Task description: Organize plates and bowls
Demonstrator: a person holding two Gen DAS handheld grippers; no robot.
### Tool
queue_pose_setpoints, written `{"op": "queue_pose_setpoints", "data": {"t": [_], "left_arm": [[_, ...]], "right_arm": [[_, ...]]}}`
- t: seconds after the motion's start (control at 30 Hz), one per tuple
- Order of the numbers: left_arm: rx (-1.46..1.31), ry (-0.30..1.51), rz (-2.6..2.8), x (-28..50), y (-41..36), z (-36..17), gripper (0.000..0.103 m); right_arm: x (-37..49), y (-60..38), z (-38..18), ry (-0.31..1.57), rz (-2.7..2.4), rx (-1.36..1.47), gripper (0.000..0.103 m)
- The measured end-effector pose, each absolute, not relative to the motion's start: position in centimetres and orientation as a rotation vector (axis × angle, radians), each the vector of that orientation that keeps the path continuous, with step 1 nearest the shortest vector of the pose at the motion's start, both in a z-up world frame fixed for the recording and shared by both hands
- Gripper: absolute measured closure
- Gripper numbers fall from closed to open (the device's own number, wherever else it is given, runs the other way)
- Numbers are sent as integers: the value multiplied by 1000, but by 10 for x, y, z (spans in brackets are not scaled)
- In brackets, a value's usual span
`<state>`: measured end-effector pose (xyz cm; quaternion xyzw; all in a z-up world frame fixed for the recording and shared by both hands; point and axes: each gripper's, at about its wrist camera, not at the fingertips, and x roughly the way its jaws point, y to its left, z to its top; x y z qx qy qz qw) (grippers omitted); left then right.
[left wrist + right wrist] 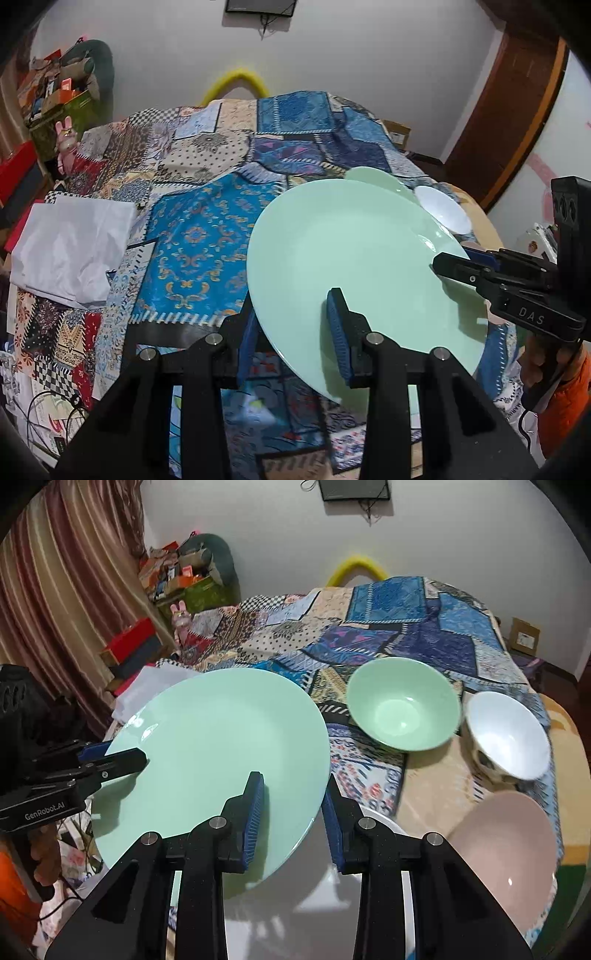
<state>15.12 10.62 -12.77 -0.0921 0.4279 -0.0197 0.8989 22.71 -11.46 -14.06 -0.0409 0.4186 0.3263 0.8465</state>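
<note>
Both blue-padded tongs pinch opposite rims of one glossy mint-green plate (354, 266), raised above the patchwork cloth (192, 240): left tongs (295, 332) nearest, right tongs (448, 264) beyond.

Right tongs (295, 808) clamp that plate (214, 760); ahead-right sit a green bowl (402, 705), white bowl (506, 734), pink bowl (509, 853); left tongs (122, 753) opposite.

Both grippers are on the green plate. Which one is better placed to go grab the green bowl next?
Right, probably. In the right wrist view the green bowl lies just beyond the right gripper, unobstructed. From the left gripper, the green plate hides nearly all of that bowl. Both are clamped on the plate's rim, so it must be set down first.
</note>
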Motion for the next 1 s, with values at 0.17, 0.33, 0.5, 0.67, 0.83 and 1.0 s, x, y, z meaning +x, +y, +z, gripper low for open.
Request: {"op": "queue_pose_setpoints", "data": {"t": [0.17, 0.33, 0.5, 0.67, 0.83, 1.0], "left_arm": [[-194, 887, -75, 146, 86, -124, 67], [-190, 897, -103, 143, 67, -125, 67], [-194, 915, -132, 141, 52, -131, 67], [-187, 943, -154, 141, 37, -141, 67], [-182, 977, -163, 142, 29, -154, 67], [-174, 1013, -166, 145, 25, -167, 67]], "right_arm": [[215, -137, -135, 869, 660, -64, 74], [206, -156, -136, 865, 632, -47, 74], [199, -172, -139, 868, 607, -35, 74], [193, -187, -148, 886, 584, -21, 74], [189, -196, -160, 913, 575, -4, 74], [186, -201, -173, 945, 570, 13, 74]]}}
